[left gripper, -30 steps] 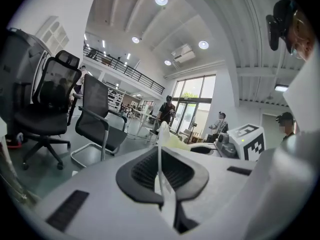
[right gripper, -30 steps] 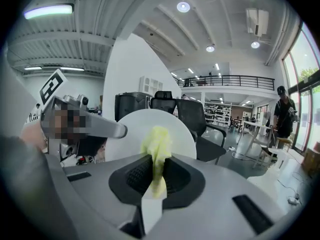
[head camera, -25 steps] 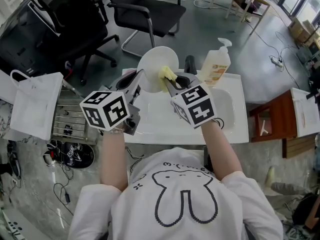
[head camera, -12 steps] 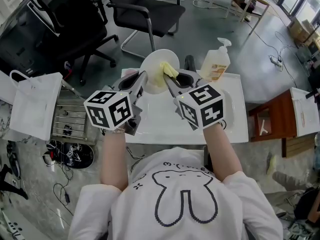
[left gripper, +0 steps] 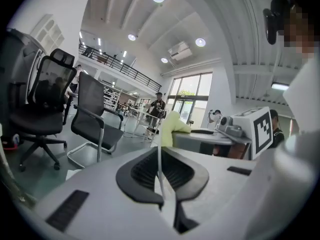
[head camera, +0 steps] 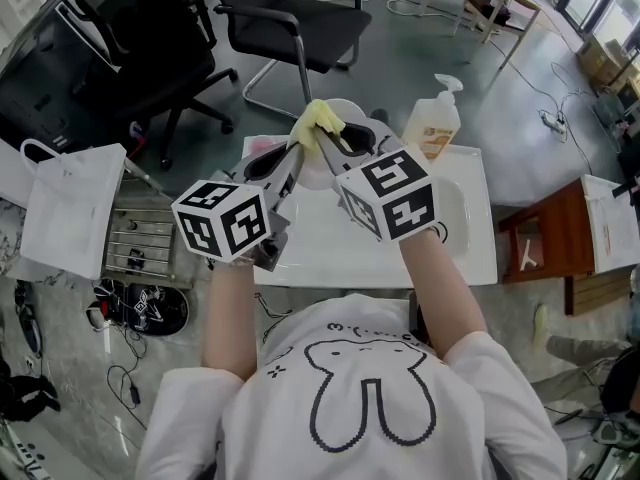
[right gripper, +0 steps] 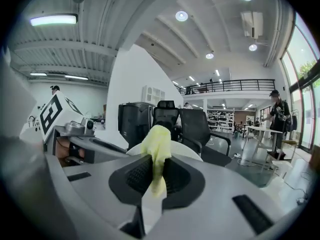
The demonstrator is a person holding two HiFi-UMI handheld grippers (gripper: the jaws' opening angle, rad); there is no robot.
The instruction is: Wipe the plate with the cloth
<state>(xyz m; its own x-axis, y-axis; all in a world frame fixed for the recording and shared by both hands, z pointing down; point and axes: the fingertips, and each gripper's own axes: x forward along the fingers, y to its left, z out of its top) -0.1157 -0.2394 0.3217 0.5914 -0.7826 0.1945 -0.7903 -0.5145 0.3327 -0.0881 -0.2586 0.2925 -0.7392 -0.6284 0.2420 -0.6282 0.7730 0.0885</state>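
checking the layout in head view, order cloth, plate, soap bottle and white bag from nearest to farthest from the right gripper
1. cloth, held by the right gripper
2. plate, just behind the cloth
3. soap bottle, to the right
4. white bag, far left

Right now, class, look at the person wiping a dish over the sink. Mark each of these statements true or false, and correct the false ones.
1. The right gripper is clamped on a yellow cloth. True.
2. The left gripper is open and empty. False: its jaws are shut on the rim of the white plate.
3. The plate lies flat in the sink. False: it is held up on edge in the air, with the cloth against its top.
4. A pump bottle stands at the far edge of the sink, on the right gripper's side. True.
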